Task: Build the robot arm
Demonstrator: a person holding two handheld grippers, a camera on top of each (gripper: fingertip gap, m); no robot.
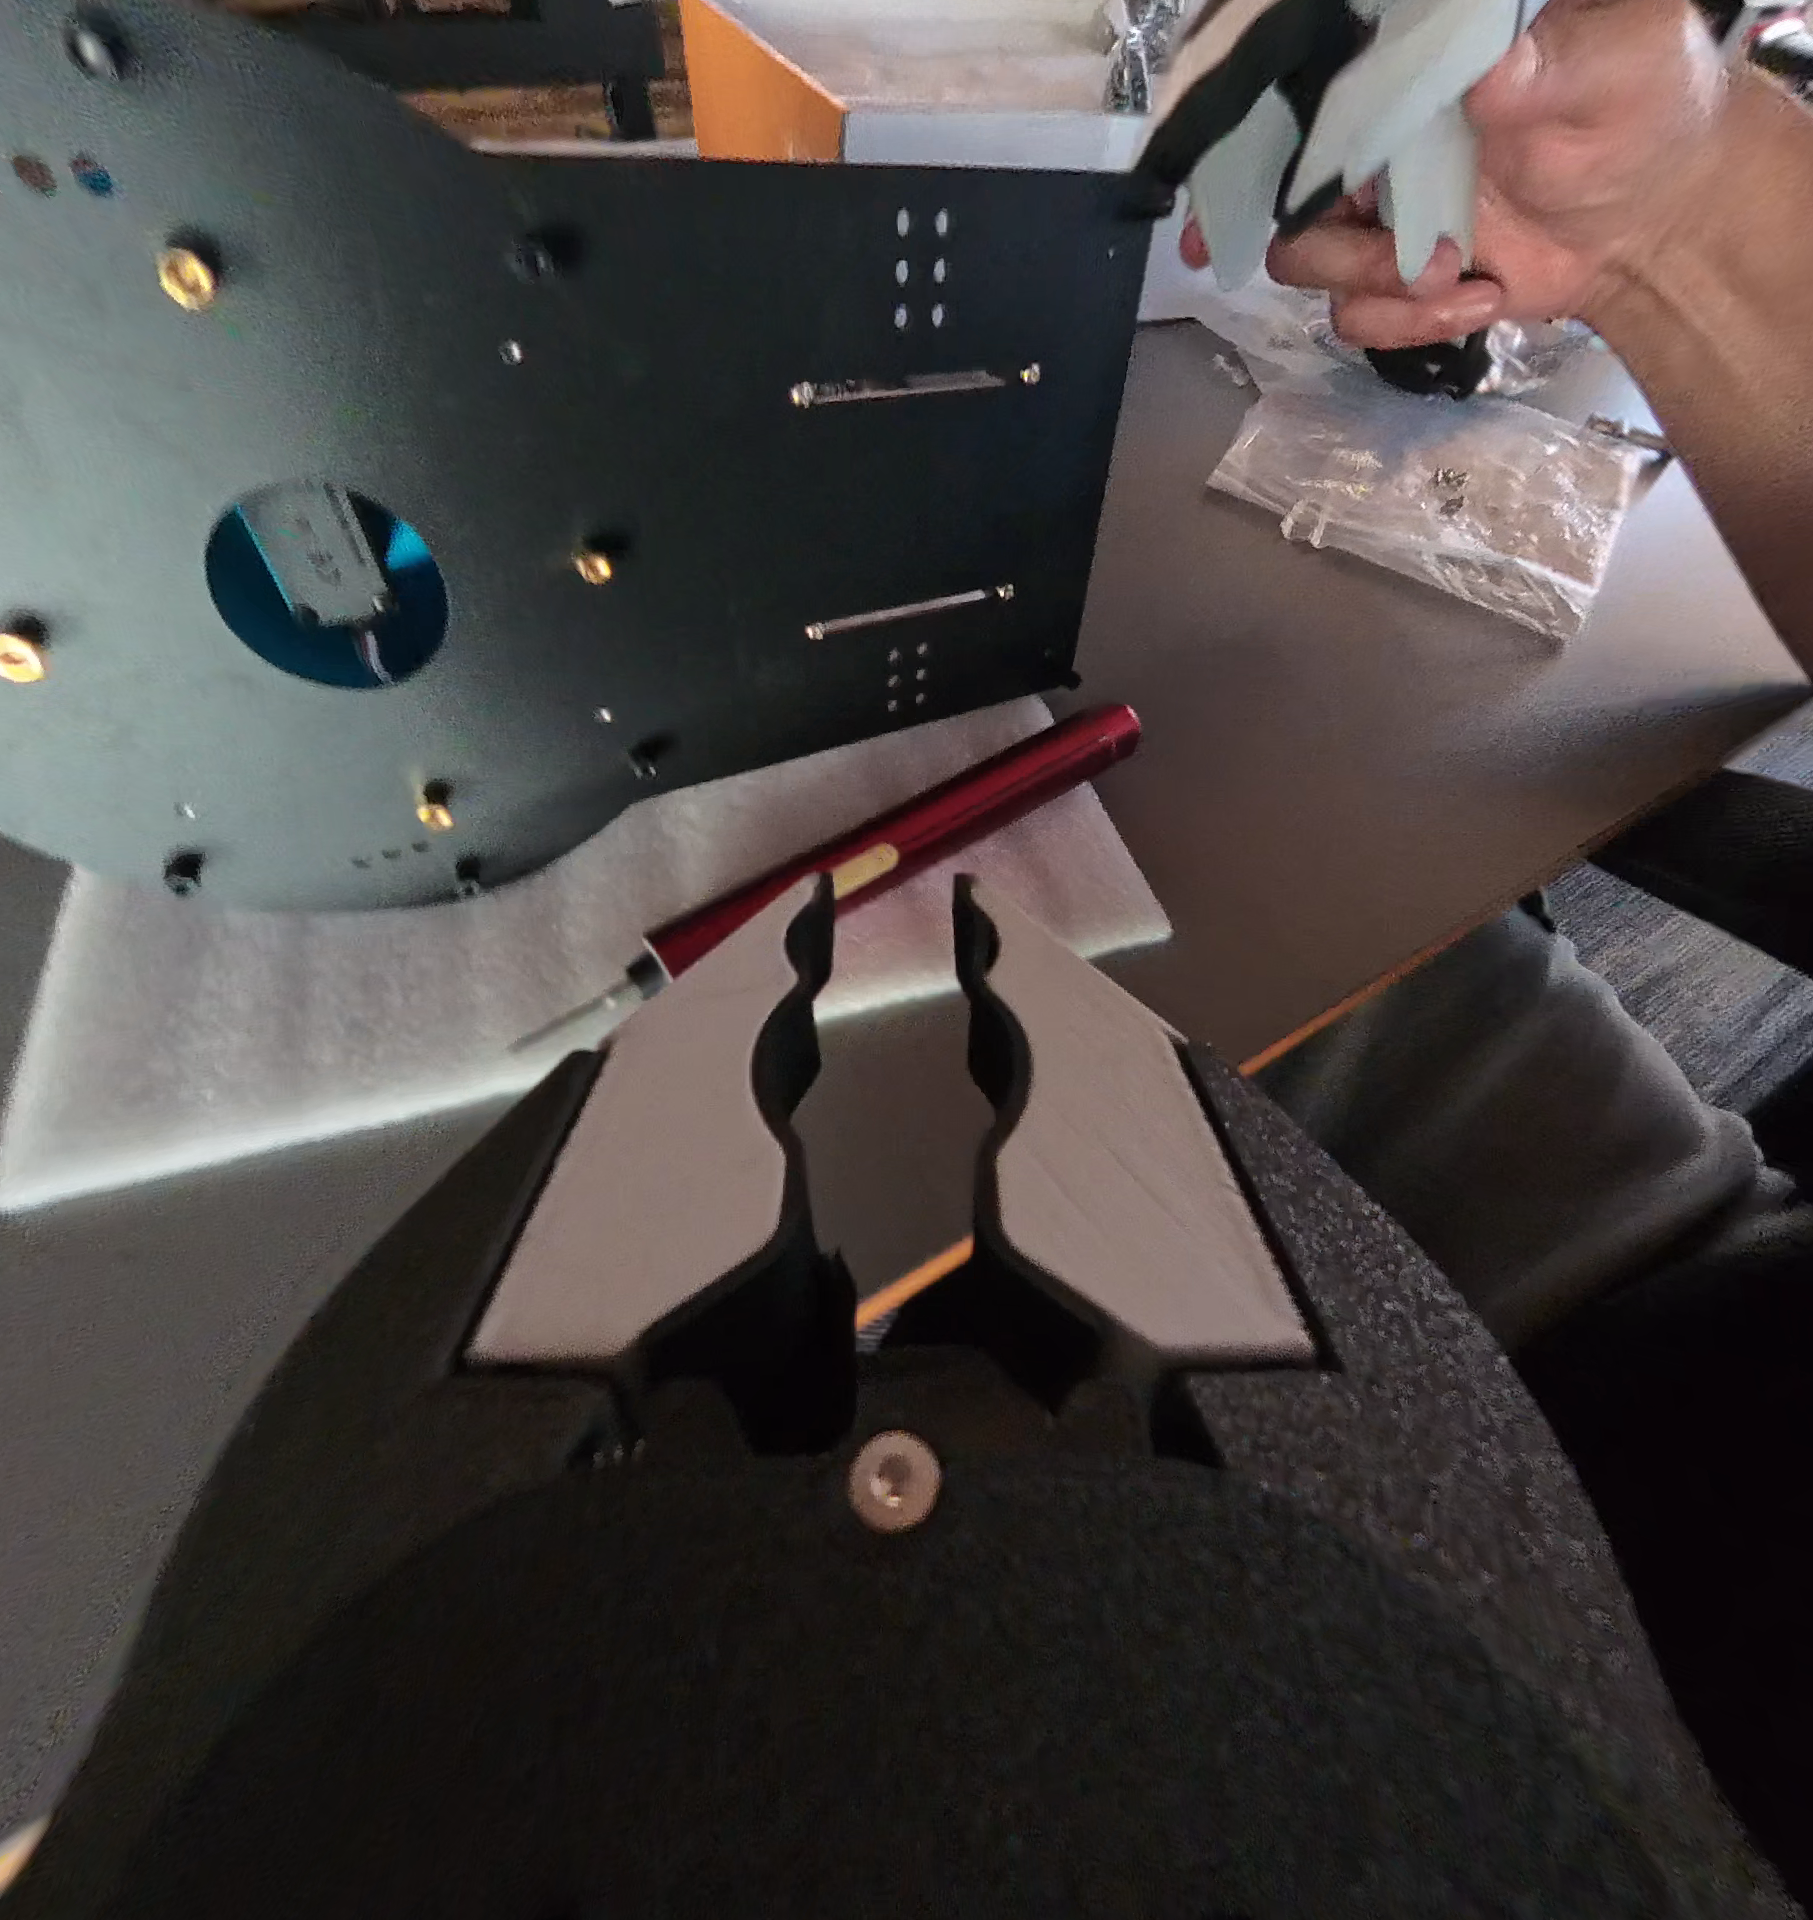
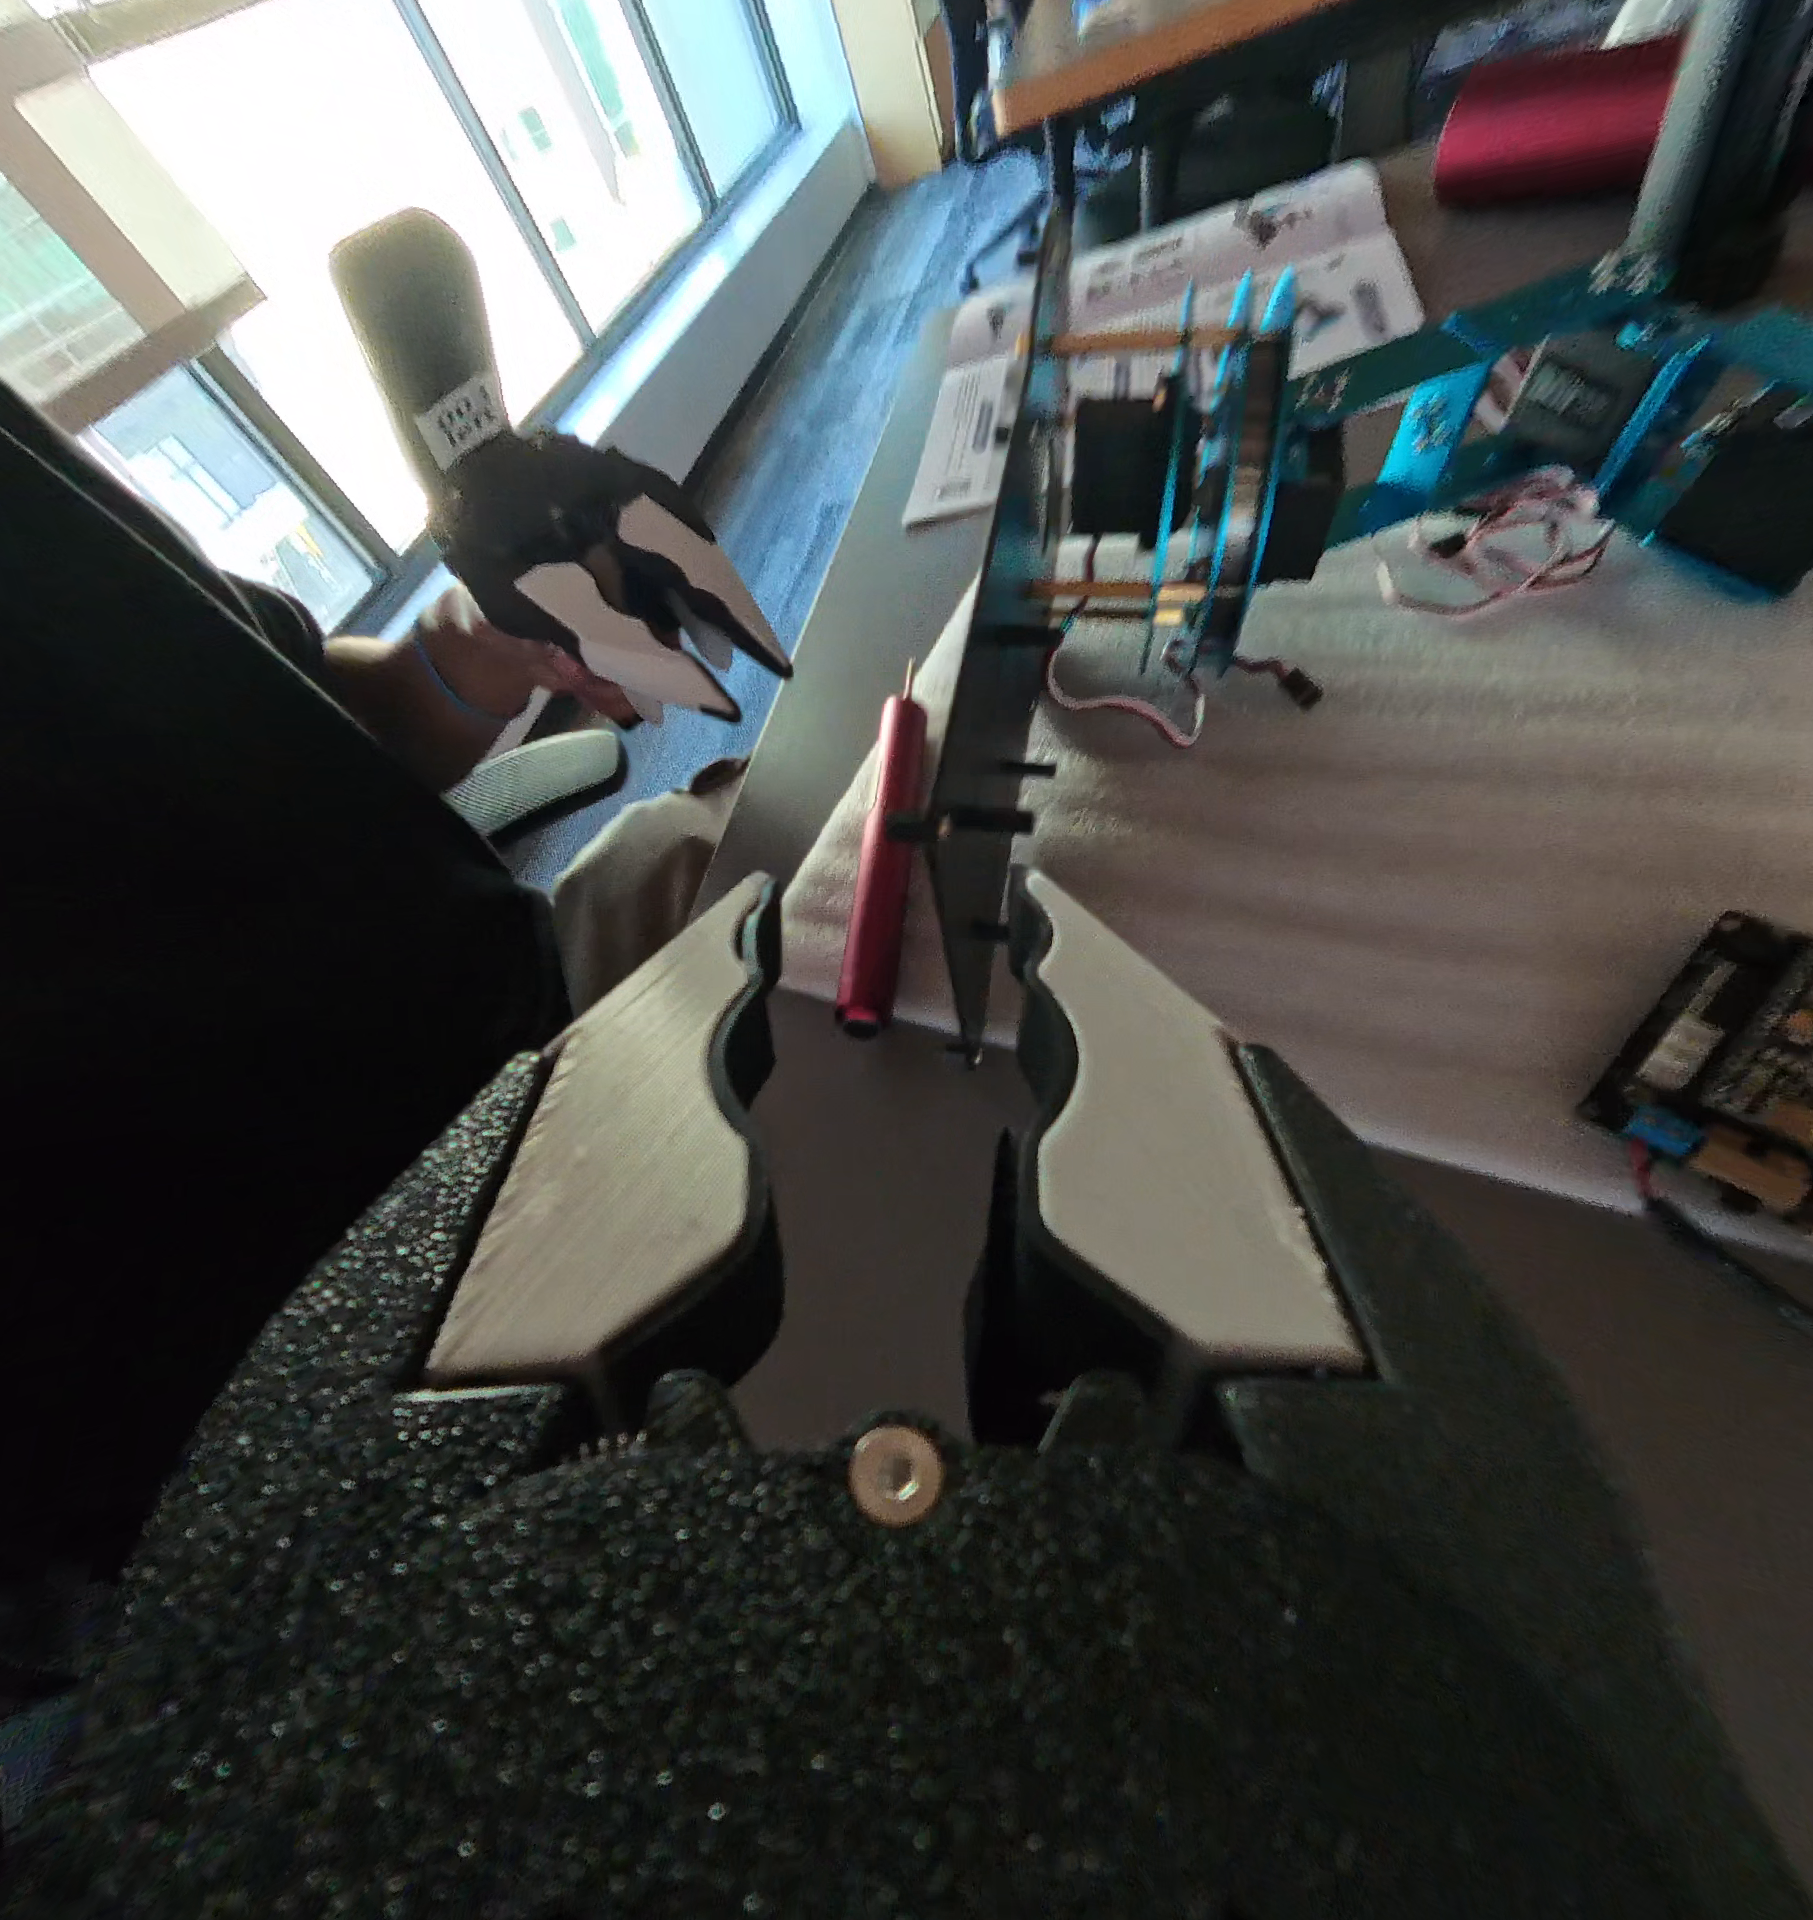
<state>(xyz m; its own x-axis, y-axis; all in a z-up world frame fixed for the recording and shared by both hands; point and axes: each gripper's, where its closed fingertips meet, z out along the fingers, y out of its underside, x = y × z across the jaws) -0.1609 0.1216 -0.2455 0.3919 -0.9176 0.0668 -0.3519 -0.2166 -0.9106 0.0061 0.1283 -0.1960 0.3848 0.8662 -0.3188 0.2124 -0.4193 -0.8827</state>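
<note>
My left gripper (image 1: 894, 899) is open and empty, just above and in front of a red pen-shaped screwdriver (image 1: 912, 826) lying on a white foam sheet (image 1: 258, 1039). A black metal plate (image 1: 673, 436) with brass standoffs and a round hole stands on edge on the sheet. My right gripper (image 2: 897, 899) is open. The plate's edge (image 2: 995, 727) runs between its fingers close to the right one; I cannot tell if they touch. It also shows in the left wrist view (image 1: 1328, 135), hand-held at the plate's upper right corner. The screwdriver (image 2: 881, 862) lies left of the plate.
Clear bags of screws (image 1: 1432, 499) lie on the grey table at the right. Behind the plate are blue robot-arm parts with wires (image 2: 1504, 436), a circuit board (image 2: 1733, 1070) and a printed manual (image 2: 985, 436). The table's front edge and a person's legs (image 1: 1453, 1091) are close by.
</note>
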